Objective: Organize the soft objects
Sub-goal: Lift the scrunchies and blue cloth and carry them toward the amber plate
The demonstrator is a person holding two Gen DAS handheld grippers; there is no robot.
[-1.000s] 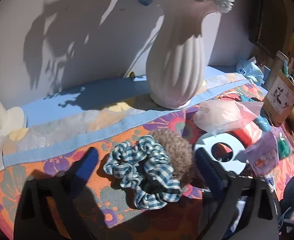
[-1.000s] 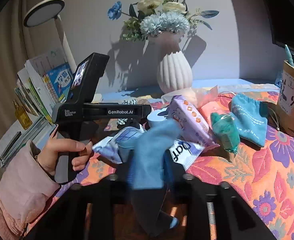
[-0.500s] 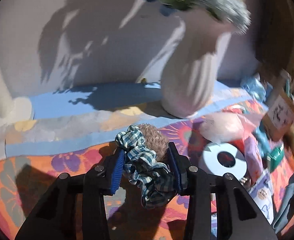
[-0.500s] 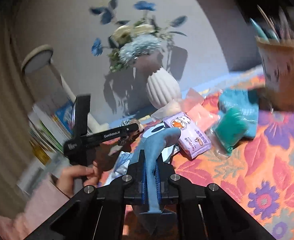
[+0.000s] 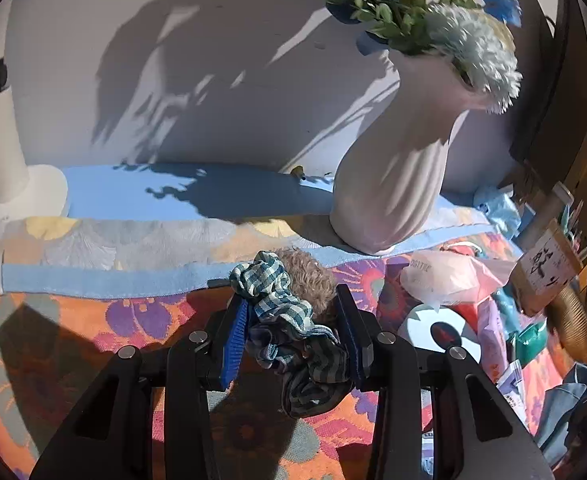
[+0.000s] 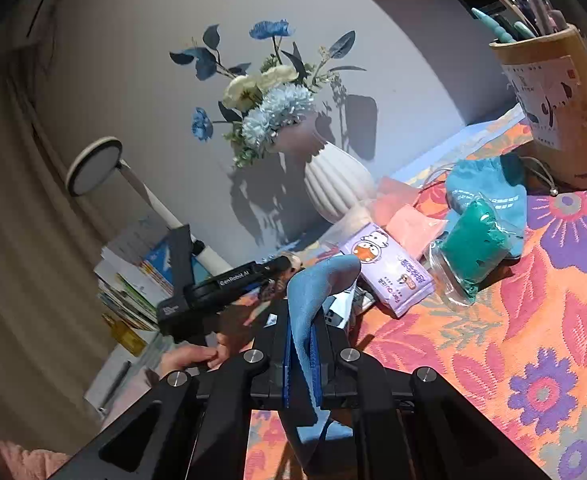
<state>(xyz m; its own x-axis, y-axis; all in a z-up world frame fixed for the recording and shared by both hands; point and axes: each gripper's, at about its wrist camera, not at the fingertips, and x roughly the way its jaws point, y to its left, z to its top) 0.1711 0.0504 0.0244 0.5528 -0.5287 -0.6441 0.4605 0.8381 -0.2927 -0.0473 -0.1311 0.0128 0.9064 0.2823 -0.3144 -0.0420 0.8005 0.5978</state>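
A: What does the left hand-held gripper (image 5: 293,338) hold?
B: A checked scrunchie (image 5: 289,320) with a brown fluffy one (image 5: 307,280), pinched between its pads above the flowered tabletop (image 5: 93,320) (near the white vase (image 5: 393,184)).
A: And the right hand-held gripper (image 6: 301,354)?
B: Its jaws are closed on a blue cloth (image 6: 313,292).

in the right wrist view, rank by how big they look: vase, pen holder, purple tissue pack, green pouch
1. pen holder, though it sits nearer the camera
2. vase
3. purple tissue pack and green pouch look about alike, so unranked
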